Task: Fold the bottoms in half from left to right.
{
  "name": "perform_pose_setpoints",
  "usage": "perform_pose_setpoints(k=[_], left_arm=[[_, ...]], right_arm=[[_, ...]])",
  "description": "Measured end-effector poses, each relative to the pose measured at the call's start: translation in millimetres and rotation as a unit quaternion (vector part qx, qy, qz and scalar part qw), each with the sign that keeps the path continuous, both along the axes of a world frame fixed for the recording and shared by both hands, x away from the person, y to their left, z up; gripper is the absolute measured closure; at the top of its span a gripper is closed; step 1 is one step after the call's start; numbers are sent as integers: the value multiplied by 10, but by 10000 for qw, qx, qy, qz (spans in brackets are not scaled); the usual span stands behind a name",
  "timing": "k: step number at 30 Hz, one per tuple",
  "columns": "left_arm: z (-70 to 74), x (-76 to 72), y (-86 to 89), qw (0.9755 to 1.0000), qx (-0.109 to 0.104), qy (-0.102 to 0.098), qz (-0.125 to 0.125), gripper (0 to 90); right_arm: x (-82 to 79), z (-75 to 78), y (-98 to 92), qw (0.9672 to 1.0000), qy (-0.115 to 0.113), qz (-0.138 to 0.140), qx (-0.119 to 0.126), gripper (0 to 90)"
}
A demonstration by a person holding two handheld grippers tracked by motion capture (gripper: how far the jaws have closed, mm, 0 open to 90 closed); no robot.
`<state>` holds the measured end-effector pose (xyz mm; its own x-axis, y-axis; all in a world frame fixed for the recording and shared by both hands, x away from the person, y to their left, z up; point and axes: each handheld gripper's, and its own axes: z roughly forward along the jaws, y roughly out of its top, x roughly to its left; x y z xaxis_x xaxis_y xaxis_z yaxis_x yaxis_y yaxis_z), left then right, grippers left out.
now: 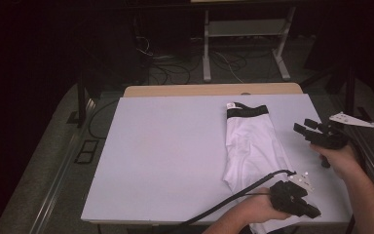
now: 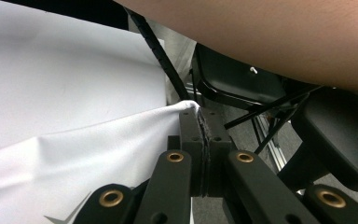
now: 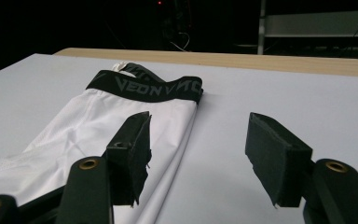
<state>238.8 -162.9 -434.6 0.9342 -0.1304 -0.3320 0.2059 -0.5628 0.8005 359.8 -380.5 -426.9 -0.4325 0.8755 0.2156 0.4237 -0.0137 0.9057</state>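
White shorts [image 1: 253, 141] with a black waistband [image 1: 247, 112] lie lengthwise on the right half of the white tabletop [image 1: 165, 156], waistband at the far end. My left gripper [image 1: 314, 212] sits at the near edge, right of the shorts' lower end. In the left gripper view its jaws are shut [image 2: 199, 114] on a corner of the white fabric [image 2: 74, 158]. My right gripper [image 1: 304, 126] hovers just right of the shorts. It stands open [image 3: 198, 144] over the garment's right edge [image 3: 98, 126], with nothing between its pads, short of the waistband [image 3: 158, 88].
A wooden table edge [image 1: 199, 90] runs behind the white board. A metal frame [image 1: 243, 29] and floor cables stand farther back. A black chair [image 2: 233, 79] and a forearm [image 2: 261, 32] are beyond the table's near right edge.
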Motion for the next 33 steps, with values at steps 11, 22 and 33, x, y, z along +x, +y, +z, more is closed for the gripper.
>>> perform_pose_setpoints(k=[11,22,33], left_arm=[[-61,-13,-23,10000,65,69,-4,878],[-12,8,0,10000,29,55,70,803],[62,43,87,9997,-160,95,151,679]], right_arm=[[-94,49,53,9999,-51,129,-63,391],[-153,85,25,9999,-82,123,-34,393],[-203,91,25,9998,-122,122,-36,387]])
